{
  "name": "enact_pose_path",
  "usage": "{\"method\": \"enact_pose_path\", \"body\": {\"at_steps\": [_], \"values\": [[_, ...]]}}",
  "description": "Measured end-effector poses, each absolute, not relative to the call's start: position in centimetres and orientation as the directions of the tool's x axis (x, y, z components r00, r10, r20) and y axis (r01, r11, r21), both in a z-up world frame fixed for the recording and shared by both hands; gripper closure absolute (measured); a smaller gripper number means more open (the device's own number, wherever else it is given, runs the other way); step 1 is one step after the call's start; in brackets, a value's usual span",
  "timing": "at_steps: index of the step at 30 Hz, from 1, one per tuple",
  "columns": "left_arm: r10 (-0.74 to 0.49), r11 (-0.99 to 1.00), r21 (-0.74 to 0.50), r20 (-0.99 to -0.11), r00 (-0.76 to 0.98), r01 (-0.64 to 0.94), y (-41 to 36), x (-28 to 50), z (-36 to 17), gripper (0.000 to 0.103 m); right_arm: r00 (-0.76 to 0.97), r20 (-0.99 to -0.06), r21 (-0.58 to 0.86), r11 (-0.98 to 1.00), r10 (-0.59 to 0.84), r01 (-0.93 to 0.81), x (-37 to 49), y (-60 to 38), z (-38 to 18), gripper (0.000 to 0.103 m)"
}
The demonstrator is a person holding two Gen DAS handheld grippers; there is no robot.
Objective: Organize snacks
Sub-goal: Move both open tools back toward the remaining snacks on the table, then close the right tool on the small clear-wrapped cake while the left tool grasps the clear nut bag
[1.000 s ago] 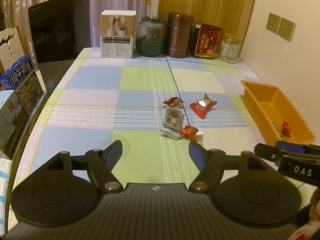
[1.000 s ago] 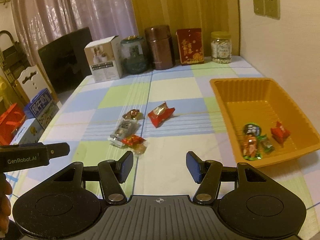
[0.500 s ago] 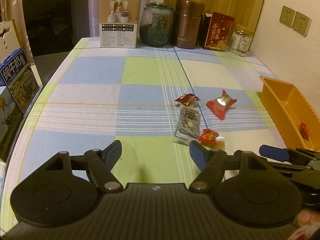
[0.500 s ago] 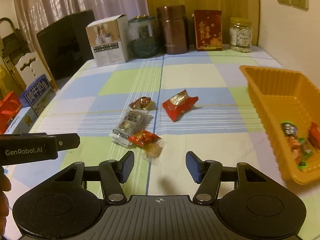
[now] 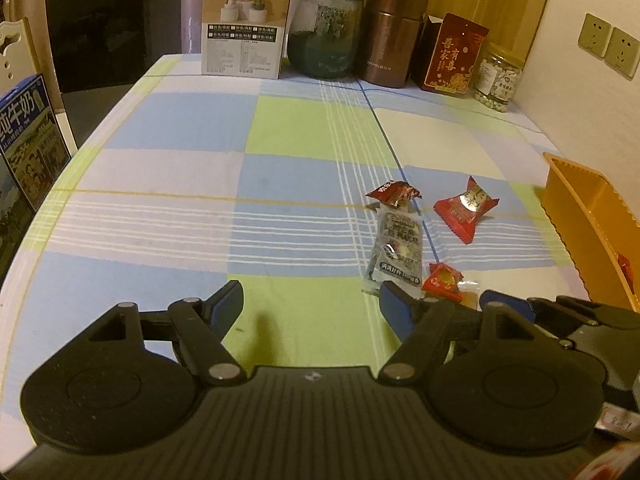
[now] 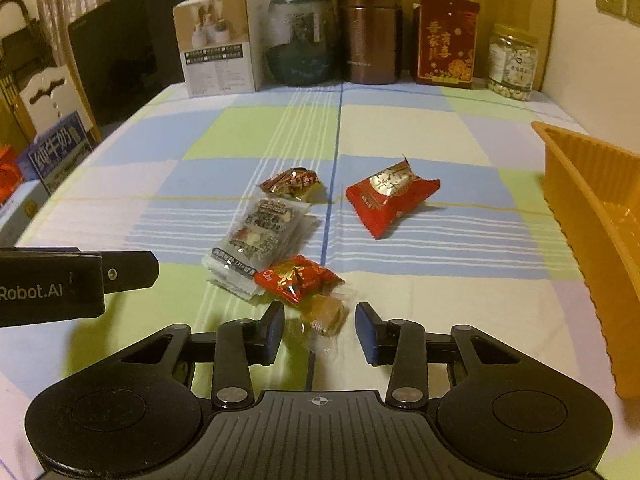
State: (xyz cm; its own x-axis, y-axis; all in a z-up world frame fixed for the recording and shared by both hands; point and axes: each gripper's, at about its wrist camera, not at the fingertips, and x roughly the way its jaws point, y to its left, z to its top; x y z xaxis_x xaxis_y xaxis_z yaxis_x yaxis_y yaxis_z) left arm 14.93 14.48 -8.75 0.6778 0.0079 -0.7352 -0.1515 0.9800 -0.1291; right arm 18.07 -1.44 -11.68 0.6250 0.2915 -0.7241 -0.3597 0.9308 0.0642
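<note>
A small red-and-clear wrapped candy (image 6: 306,292) is lying on the checked tablecloth (image 6: 400,136), its clear end sitting between the spread fingers of the right gripper (image 6: 319,330), which is standing open around it without pressing it. Touching it on the far left, a grey flat snack packet (image 6: 260,240) is resting, with a brown foil candy (image 6: 290,182) at that packet's far end and a red pillow packet (image 6: 390,198) apart to the right. The left gripper (image 5: 311,306) is hanging open over bare cloth, holding nothing. An orange tray (image 6: 580,184) is sitting at the right edge. Along the far edge, against curtains and a wooden panel, are standing a white carton (image 6: 222,46), a green glass jar (image 6: 302,42), a brown canister (image 6: 370,32), a red gift box (image 6: 446,42) and a clear jar (image 6: 512,64).
</note>
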Motion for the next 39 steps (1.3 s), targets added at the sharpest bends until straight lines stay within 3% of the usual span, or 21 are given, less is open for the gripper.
{"method": "enact_pose_path", "body": {"at_steps": [4,19,30,33,34,39], "values": [[-0.001,0.98,-0.134,-0.737,0.676,-0.145,14.4,15.1,-9.1,0.031,0.637,-0.721,0.028,0.93,0.274,-0.368,18.1,-1.1,-11.7,0.078],[-0.064,0.993,-0.116,-0.72,0.691,-0.029,11.4,17.6,-9.6,0.033,0.674,-0.701,0.065,0.962,0.233,-0.264,18.2,-7.0,-9.8,0.079],[-0.076,0.997,-0.071,-0.754,0.652,0.034,9.5,21.7,-11.8,0.047,0.674,-0.701,0.093,0.966,0.235,-0.241,18.2,-8.3,-10.1,0.079],[-0.075,0.997,-0.053,-0.751,0.656,0.053,9.1,22.2,-12.0,0.056,0.672,-0.702,0.096,0.966,0.236,-0.24,18.2,-8.3,-10.1,0.079],[-0.08,0.997,-0.049,-0.75,0.657,0.066,8.9,22.2,-12.0,0.065,0.671,-0.702,0.096,0.966,0.237,-0.24,18.2,-8.3,-10.1,0.079],[-0.075,0.997,-0.039,-0.754,0.652,0.07,8.8,21.2,-11.8,0.067,0.67,-0.702,0.099,0.965,0.24,-0.241,18.2,-8.4,-10.0,0.079]]}}
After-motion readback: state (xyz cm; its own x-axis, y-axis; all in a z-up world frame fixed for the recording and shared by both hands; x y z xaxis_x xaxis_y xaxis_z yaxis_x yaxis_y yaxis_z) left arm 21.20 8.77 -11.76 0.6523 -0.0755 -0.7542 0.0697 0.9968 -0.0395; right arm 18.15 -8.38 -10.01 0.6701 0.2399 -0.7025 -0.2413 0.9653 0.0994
